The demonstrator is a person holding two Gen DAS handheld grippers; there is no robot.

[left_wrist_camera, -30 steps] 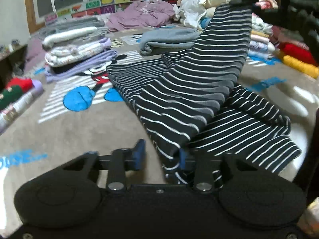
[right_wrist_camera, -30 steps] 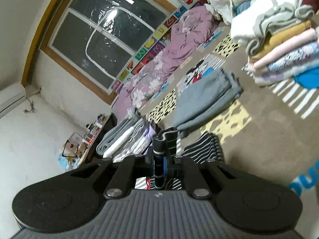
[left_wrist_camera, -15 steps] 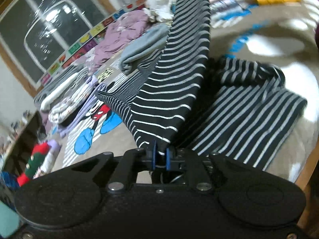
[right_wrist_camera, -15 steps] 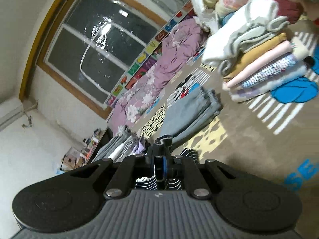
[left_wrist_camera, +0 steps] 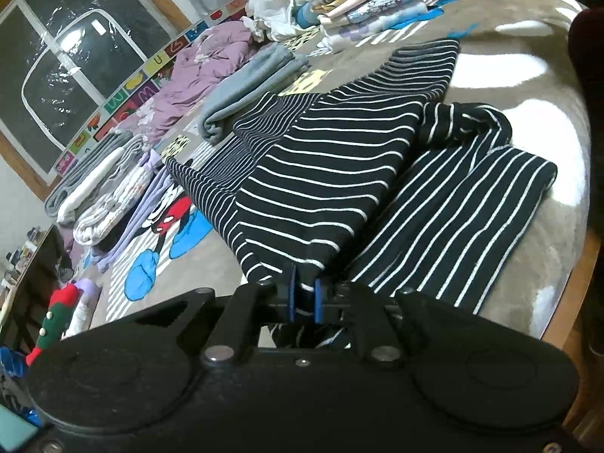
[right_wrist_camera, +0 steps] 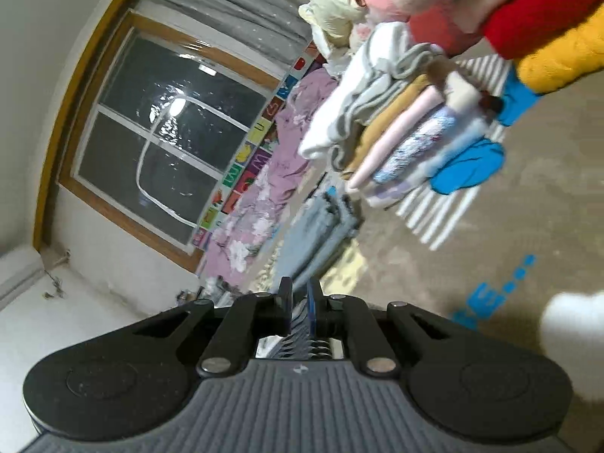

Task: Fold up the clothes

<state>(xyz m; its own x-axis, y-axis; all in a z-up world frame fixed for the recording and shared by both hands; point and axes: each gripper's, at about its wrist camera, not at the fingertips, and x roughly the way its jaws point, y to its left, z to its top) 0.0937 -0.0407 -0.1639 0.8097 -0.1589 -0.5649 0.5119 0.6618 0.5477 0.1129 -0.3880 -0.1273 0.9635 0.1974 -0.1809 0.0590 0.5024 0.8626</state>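
Now lying lower and flatter than before, striped shirt [left_wrist_camera: 339, 173] stretching far-right from left gripper [left_wrist_camera: 304, 298], pinching near corner; right gripper [right_wrist_camera: 300, 302] releasing, nearly closed, maybe empty.

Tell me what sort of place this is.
Likely a home bedroom or playroom: a cartoon-print carpet, stacks of folded clothes, a window, and a striped garment being folded.

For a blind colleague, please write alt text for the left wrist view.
The left tongs pinch a corner of a black shirt with white stripes, partly folded over itself on a beige cartoon blanket. Behind it lie a folded grey garment and stacks of folded clothes.
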